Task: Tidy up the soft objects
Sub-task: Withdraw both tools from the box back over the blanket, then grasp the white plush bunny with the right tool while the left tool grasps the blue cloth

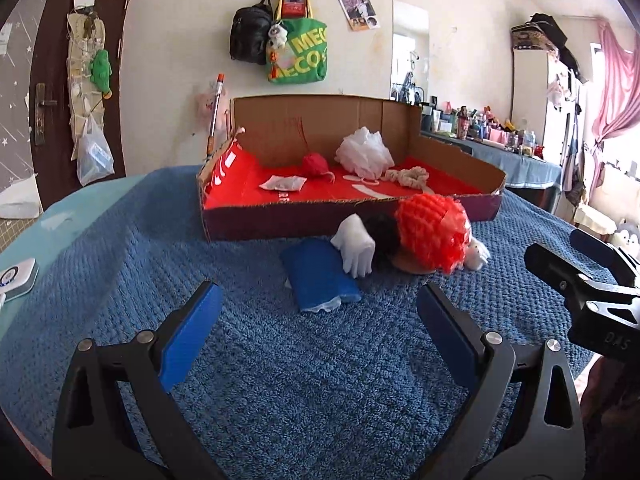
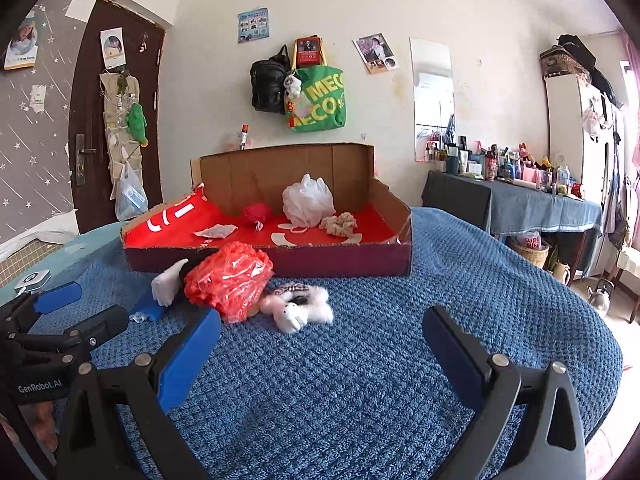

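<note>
A low cardboard box (image 1: pixel 440 204) (image 2: pixel 344 268) with a red floor stands on the blue blanket. Inside lie a white mesh puff (image 1: pixel 364 152) (image 2: pixel 308 200), a red yarn ball (image 1: pixel 315 164) (image 2: pixel 256 213), a beige scrunchie (image 1: pixel 412 178) (image 2: pixel 339 224) and a white packet (image 1: pixel 284 184) (image 2: pixel 214 233). In front of the box lie a red mesh puff (image 1: pixel 432 232) (image 2: pixel 228 280), a white glove (image 1: pixel 354 246) (image 2: pixel 166 282), a blue folded cloth (image 1: pixel 320 274) (image 2: pixel 146 308) and a white plush toy (image 2: pixel 294 306) (image 1: pixel 478 254). My left gripper (image 1: pixel 320 324) is open just short of the cloth. My right gripper (image 2: pixel 320 344) is open near the plush.
A blue textured blanket (image 1: pixel 280 380) (image 2: pixel 460 280) covers the round table. A small white device (image 1: pixel 16 278) (image 2: pixel 34 280) sits at the table's left edge. Behind are a brown door (image 1: pixel 64 80), hanging bags (image 1: pixel 280 44) and a cluttered side table (image 2: pixel 520 196).
</note>
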`<control>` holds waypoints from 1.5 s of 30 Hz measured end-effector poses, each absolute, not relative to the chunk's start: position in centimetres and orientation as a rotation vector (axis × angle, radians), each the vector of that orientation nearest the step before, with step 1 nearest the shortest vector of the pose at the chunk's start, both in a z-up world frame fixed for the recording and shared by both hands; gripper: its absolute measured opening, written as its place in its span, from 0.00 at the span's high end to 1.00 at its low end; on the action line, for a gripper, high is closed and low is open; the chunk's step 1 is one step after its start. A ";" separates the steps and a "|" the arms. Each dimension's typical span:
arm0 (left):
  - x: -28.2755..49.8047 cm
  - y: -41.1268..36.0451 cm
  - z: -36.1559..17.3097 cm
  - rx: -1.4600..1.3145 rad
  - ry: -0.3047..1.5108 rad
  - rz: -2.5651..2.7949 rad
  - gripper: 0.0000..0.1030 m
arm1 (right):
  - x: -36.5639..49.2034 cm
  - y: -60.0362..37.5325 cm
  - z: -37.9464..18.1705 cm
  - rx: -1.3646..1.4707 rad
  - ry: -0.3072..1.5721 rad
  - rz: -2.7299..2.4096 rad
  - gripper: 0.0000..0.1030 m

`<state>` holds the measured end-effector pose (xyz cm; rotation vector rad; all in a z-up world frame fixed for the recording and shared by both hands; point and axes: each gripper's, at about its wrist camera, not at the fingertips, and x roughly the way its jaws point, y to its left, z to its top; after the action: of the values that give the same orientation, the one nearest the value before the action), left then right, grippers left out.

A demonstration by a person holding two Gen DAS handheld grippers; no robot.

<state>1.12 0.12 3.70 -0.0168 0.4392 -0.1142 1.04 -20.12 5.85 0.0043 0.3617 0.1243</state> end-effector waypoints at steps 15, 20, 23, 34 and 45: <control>1.6 0.2 3.3 -0.025 0.468 -0.113 0.03 | 1.5 -20.7 5.0 0.025 0.396 0.119 0.00; 1.8 0.2 3.4 -0.025 0.478 -0.117 0.03 | 1.5 -20.8 5.2 0.023 0.387 0.118 0.00; 2.1 0.4 3.7 -0.030 0.492 -0.127 0.03 | 1.8 -20.8 5.5 0.025 0.391 0.120 0.00; 4.4 1.3 4.8 -0.043 0.560 -0.152 0.03 | 4.1 -20.6 6.4 0.030 0.443 0.138 0.00; 8.6 1.3 5.0 0.045 0.712 -0.189 0.03 | 9.0 -21.6 7.0 0.059 0.643 0.221 0.00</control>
<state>8.55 1.28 4.98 0.0446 0.7120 -0.1893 9.00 -21.59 6.98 0.0594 0.6434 0.2211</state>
